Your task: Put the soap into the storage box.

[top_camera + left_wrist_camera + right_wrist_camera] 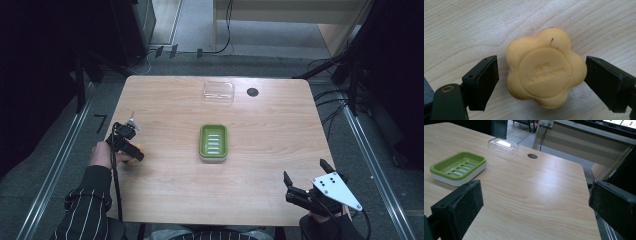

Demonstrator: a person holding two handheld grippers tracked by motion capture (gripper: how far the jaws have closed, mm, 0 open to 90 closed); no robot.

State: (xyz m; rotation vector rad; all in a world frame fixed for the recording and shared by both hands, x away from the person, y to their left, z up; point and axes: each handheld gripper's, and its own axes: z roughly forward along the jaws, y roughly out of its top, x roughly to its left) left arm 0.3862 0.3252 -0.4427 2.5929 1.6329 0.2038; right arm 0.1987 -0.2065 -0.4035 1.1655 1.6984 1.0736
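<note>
From the high view, the wooden worktop [165, 100] carries a green soap dish [213, 142] at its centre, a clear plastic lid [218, 91] near the far edge, and a dark round hole [252, 92] just beside that lid. The left tongs [134, 152] sit low at the worktop's left edge, held by a hand in a striped sleeve [85, 205]; the right tongs [305, 180] hover at the near right corner, jaws apart. In the left gripper view, a yellow flower-shaped soap [545, 67] lies on the wood between the jaws of the left tongs [541, 80], which stand apart, the right jaw touching or nearly touching it, the left jaw just clear. In the right gripper view, the right tongs [534, 212] are spread wide over bare wood, with the soap dish [457, 168] and lid [503, 145] well ahead.
</note>
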